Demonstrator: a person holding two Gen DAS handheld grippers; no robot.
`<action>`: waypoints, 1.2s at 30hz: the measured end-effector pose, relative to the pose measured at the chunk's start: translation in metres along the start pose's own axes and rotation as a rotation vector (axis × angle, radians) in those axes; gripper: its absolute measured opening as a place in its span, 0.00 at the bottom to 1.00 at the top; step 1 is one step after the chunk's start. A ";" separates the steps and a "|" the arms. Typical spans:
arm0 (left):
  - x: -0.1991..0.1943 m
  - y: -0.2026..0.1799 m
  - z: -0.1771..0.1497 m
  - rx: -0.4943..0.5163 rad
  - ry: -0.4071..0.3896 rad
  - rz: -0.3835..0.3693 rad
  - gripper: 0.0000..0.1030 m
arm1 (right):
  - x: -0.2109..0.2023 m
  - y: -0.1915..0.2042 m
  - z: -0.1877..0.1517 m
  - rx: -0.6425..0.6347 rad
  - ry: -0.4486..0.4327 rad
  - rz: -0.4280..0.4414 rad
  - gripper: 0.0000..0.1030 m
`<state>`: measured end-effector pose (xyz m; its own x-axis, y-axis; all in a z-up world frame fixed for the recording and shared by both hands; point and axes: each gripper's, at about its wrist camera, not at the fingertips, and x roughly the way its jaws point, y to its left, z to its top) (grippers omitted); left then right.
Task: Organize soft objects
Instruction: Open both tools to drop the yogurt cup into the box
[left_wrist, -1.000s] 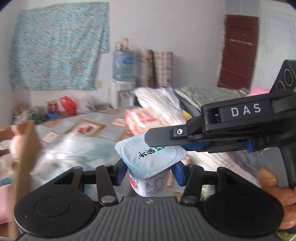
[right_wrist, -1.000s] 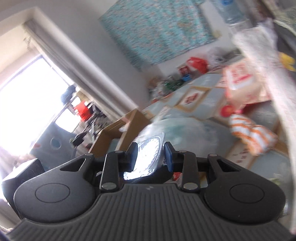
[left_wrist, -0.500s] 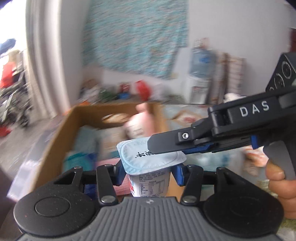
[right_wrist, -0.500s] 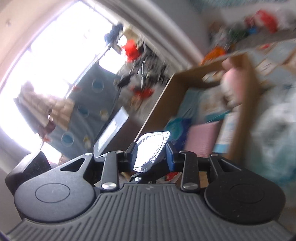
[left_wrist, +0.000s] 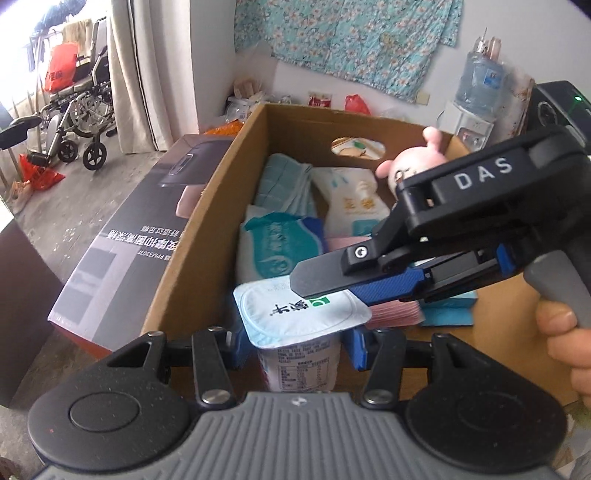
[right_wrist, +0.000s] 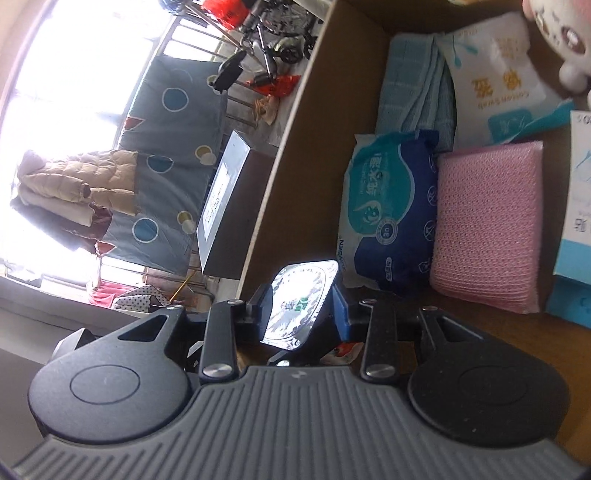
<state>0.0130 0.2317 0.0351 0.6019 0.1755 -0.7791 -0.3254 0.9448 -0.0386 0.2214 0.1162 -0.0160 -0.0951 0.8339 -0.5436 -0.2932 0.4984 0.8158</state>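
A white yogurt cup with a pale blue lid stands upright between the fingers of my left gripper, which is shut on its body. My right gripper reaches in from the right, rolled on its side, with one finger over the lid's rim and the other under it. In the right wrist view the shiny lid sits between the fingers of the right gripper. The cup hangs over the near end of an open cardboard box. Inside lie a wet-wipes pack, a pink sponge and a folded blue towel.
Farther back in the box lie a white pouch and a pink plush toy. A blue-white carton lies at its right side. A dark appliance carton lies left of the box. A wheelchair stands by the window. A hand grips the right handle.
Both grippers have swung left together with the yogurt cup, from over the cluttered surface to above the open cardboard box, and now tilt further downward.
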 end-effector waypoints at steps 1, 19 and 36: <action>0.002 0.002 0.000 -0.003 0.005 0.001 0.51 | 0.005 -0.002 0.001 0.010 0.006 0.004 0.33; 0.007 0.007 -0.004 0.082 0.014 0.007 0.62 | 0.050 -0.031 0.002 0.118 0.094 -0.013 0.36; -0.029 0.006 -0.012 0.057 -0.064 -0.027 0.81 | 0.046 -0.008 -0.012 0.069 0.094 -0.004 0.42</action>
<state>-0.0150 0.2287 0.0499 0.6557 0.1652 -0.7367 -0.2674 0.9633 -0.0220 0.2083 0.1481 -0.0502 -0.1842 0.8077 -0.5601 -0.2279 0.5192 0.8237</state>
